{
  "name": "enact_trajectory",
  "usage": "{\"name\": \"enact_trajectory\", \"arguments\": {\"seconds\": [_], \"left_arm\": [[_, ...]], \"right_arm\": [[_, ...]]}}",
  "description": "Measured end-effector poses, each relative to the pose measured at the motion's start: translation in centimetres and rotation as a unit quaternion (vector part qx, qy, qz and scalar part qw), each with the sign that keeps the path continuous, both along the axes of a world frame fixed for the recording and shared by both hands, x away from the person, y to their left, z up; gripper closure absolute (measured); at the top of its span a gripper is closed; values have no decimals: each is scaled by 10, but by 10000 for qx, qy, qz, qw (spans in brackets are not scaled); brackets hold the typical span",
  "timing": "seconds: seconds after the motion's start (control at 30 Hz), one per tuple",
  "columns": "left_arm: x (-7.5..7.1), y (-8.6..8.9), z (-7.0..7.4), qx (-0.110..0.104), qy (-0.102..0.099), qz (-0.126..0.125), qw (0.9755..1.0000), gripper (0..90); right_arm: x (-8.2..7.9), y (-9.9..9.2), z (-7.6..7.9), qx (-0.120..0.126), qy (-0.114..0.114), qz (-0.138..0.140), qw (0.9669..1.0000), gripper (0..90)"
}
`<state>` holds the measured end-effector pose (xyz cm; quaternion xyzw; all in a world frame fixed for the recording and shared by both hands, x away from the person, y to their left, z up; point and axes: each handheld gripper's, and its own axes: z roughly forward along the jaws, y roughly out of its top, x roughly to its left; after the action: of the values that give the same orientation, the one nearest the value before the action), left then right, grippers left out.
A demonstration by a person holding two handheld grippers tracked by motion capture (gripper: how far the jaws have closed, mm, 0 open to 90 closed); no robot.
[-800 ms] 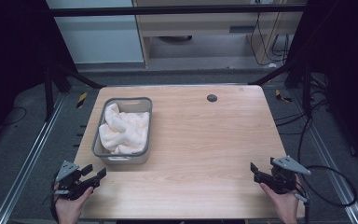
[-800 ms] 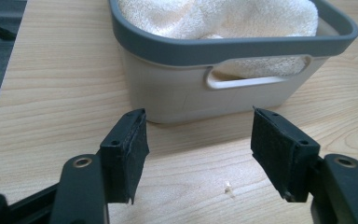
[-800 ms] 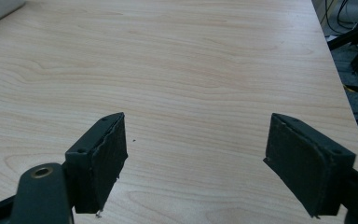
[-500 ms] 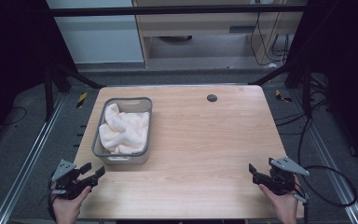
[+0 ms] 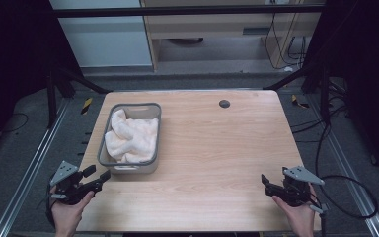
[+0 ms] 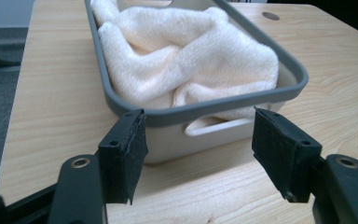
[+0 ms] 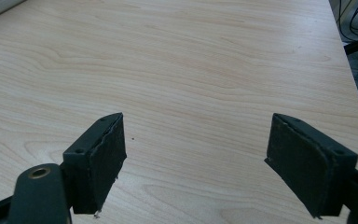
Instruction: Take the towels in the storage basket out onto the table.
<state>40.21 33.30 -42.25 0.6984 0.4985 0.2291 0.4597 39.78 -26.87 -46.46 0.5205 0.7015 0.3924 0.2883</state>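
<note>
The left gripper (image 5: 96,176) is wide open and holds nothing. Just past its fingers (image 6: 123,149) sits a grey tub (image 5: 104,148) with a soft cream towel (image 5: 131,138) bunched inside. The right gripper (image 5: 267,183) is wide open too, with bare wooden table (image 7: 191,70) between its fingers (image 7: 103,154). No words can be read anywhere.

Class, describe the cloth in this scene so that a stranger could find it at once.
Start at the wooden table and look to its left side, where a grey bin stands. The cream towel lies crumpled inside it: the only soft, pale thing there.
</note>
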Motion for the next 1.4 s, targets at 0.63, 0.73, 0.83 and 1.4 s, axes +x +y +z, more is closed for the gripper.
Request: {"name": "enact_trajectory", "arguments": {"seconds": [0.63, 0.73, 0.83, 1.4], "left_arm": [[33, -20, 50, 246, -155, -475, 9984, 306], [40, -24, 52, 362, -64, -524, 9979, 296], [49, -27, 55, 417, 16, -573, 9975, 293], [87, -47, 66, 763, 338, -816, 9932, 256]], "right_arm": [[1, -1, -3, -74, 84, 48, 9999, 168], [2, 0, -3, -89, 90, 56, 9999, 166], [2, 1, -4, -89, 134, 62, 9999, 164], [4, 1, -7, -202, 182, 85, 9996, 148]]}}
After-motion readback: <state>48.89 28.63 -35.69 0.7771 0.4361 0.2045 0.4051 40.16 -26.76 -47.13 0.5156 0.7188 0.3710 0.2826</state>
